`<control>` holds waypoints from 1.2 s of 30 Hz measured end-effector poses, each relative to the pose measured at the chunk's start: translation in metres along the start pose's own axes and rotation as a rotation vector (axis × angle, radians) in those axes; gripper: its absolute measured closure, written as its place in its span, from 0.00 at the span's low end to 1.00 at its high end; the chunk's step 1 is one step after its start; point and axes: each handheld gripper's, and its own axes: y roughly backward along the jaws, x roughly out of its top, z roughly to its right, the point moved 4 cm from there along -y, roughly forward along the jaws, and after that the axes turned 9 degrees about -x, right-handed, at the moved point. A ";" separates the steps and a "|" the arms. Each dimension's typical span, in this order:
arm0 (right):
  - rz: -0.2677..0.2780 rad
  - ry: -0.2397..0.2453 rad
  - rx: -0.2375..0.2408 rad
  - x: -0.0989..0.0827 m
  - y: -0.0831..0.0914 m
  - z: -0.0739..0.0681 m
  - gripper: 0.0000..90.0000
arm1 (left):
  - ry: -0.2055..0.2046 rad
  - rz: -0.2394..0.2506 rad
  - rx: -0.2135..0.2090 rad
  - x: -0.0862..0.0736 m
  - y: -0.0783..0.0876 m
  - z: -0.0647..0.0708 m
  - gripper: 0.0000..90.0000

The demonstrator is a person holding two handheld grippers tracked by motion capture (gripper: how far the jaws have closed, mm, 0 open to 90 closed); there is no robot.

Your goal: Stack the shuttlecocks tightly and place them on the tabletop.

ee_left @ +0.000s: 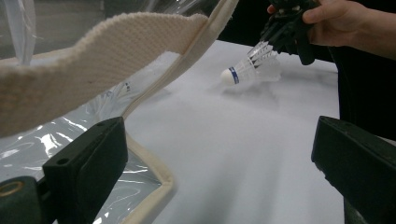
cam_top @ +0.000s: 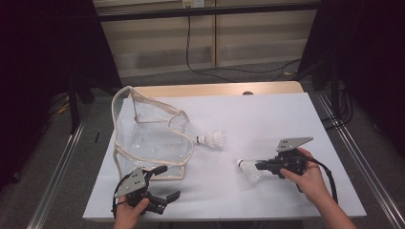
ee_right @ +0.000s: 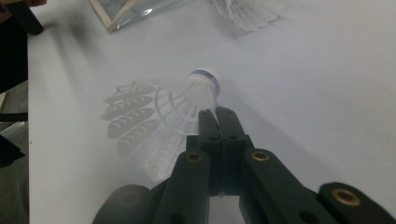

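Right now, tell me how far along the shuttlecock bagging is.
Done: nothing appears bagged; the clear bag looks empty. In hand: the right gripper is shut on a shuttlecock, low over the table, apart from the bag. The left gripper is open by the bag's near edge, gripping nothing. Left, likely: grip the bag's rim, drop this one in, then the second shuttlecock lying beside the bag.

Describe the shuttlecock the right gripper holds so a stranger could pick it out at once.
On the white table, look right of the clear bag with cream trim. Two white shuttlecocks lie there; this shuttlecock is the nearer one, pinched at its feathers by the right gripper. The other shuttlecock lies free beside the bag.
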 end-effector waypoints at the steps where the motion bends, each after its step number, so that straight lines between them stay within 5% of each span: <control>1: 0.008 -0.006 -0.001 0.002 0.001 0.001 1.00 | -0.001 -0.001 0.001 0.000 0.000 0.000 0.04; 14: 0.085 -0.085 -0.033 0.027 -0.003 0.013 1.00 | 0.000 0.003 0.002 0.000 0.001 0.000 0.04; 36: 0.084 -0.080 -0.076 0.053 -0.018 0.023 1.00 | 0.001 0.003 0.003 0.000 0.002 0.000 0.04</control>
